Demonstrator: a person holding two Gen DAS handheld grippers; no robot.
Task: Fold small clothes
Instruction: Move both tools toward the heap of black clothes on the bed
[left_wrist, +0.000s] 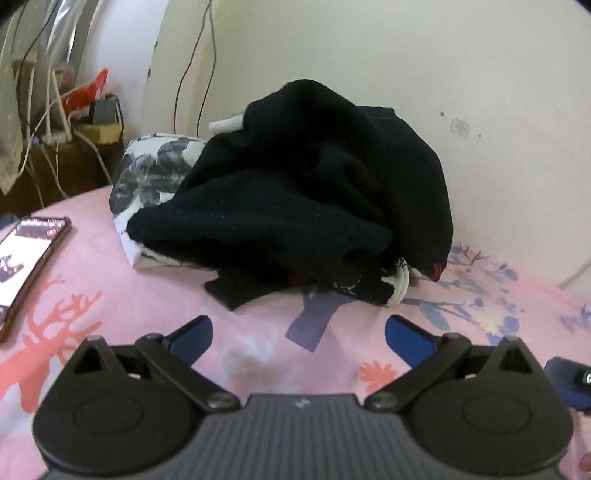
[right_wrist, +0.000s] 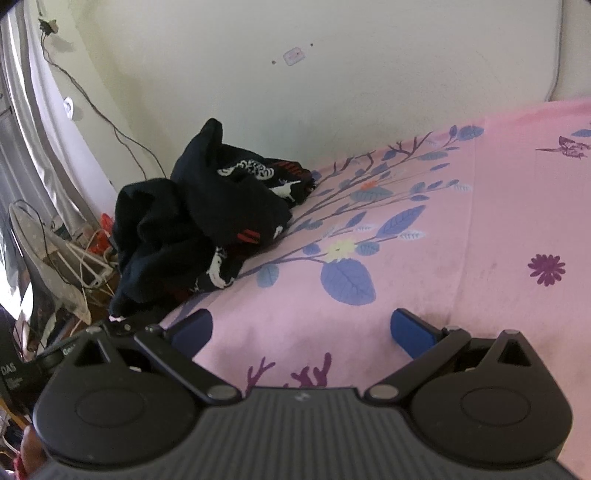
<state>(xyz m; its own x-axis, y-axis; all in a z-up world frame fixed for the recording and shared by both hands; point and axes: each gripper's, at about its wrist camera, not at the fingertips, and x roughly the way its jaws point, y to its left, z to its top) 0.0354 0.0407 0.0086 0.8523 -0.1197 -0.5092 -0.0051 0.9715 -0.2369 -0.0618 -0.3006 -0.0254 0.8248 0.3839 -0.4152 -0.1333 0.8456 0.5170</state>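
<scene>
A heap of dark clothes (left_wrist: 306, 192) is seen piled on a bed covered by a pink sheet (left_wrist: 110, 288) printed with blue leaves, coral branches and flowers. The heap lies against the pale wall (left_wrist: 406, 55), crumpled and unfolded, with white patterns and small red marks showing among the black cloth. In the left wrist view the clothes are draped over a white cushion with a grey flower print (left_wrist: 147, 173), which sits just behind and to the left of the heap. A phone (left_wrist: 26, 258) with a lit screen is laid on the sheet at the far left, well apart from the heap. The left hand-held gripper (left_wrist: 299, 336) is held low over the sheet in front of the clothes, its blue fingers spread wide with nothing between them. The right hand-held gripper (right_wrist: 301, 332) is likewise released, its fingers apart over bare sheet, and the clothes are seen to its left near the edge of the bed. Beyond that edge a clutter of white cables (right_wrist: 92, 262) and a red item are visible on a low surface beside the bed. No box, basket or other container holding clothes is shown in either view.
</scene>
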